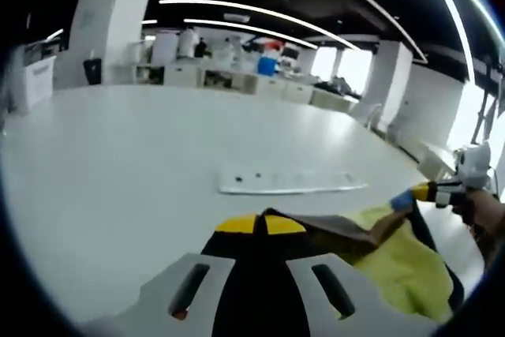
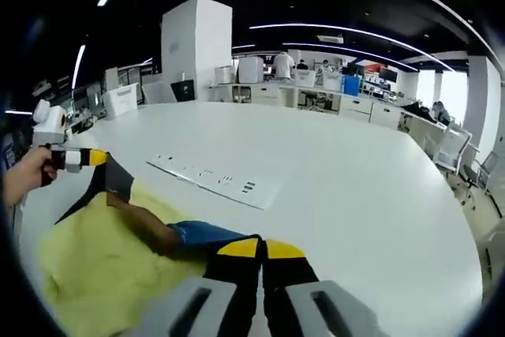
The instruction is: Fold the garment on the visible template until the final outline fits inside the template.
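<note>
Left gripper (image 1: pixel 260 224) held low, yellow tips pressed together, pinching cloth (image 1: pixel 394 262). Right gripper (image 2: pixel 260 249) the same, tips squeezed together on a cloth edge. Held well apart, each seen far off from the other, a hand (image 2: pixel 24 175) behind the left.

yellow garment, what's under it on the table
The yellow garment lies on the white table, with a black template edge showing beneath it at the far side. Both grippers pinch its edge. The garment covers the rest of the template.
</note>
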A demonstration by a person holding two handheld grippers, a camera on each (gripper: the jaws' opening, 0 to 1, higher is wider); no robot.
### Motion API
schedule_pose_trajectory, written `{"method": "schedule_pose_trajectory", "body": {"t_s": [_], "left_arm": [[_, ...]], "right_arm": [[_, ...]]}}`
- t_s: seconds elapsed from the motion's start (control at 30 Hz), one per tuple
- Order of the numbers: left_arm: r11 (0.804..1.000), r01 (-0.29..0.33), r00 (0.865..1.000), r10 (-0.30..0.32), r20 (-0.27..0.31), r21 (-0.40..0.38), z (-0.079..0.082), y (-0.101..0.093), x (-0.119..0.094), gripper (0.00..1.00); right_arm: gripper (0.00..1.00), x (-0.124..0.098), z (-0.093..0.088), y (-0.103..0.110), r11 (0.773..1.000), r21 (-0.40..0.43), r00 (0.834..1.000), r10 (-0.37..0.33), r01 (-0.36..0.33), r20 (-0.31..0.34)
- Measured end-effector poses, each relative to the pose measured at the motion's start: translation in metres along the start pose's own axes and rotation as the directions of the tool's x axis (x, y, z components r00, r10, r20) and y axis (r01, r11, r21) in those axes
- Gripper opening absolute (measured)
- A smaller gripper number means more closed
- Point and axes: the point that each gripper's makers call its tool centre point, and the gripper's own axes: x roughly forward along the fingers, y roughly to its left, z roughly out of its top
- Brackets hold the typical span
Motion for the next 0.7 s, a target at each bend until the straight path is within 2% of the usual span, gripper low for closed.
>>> {"method": "schedule_pose_trajectory", "body": {"t_s": [0.13, 0.43, 0.5, 0.7], "left_arm": [[0.998, -0.044, 0.997, 0.047, -0.062, 0.047, -0.016, 0.009, 0.009, 0.0], [0.996, -0.034, 0.996, 0.041, -0.079, 0.085, -0.023, 0.013, 0.019, 0.0], [0.995, -0.031, 0.995, 0.04, -0.088, 0.098, -0.026, 0.013, 0.02, 0.0], [0.993, -0.038, 0.993, 0.049, -0.108, 0.109, -0.031, 0.017, 0.022, 0.0]], "right_arm": [[0.0, 0.011, -0.011, -0.005, 1.0, 0.013, 0.999, -0.019, 0.019, -0.03], [0.0, 0.02, -0.024, -0.006, 0.999, -0.014, 0.997, -0.048, 0.048, -0.062], [0.0, 0.021, -0.027, -0.007, 0.996, -0.062, 0.994, -0.074, 0.069, -0.082], [0.0, 0.025, -0.03, -0.004, 0.99, -0.115, 0.992, -0.093, 0.082, -0.089]]}}
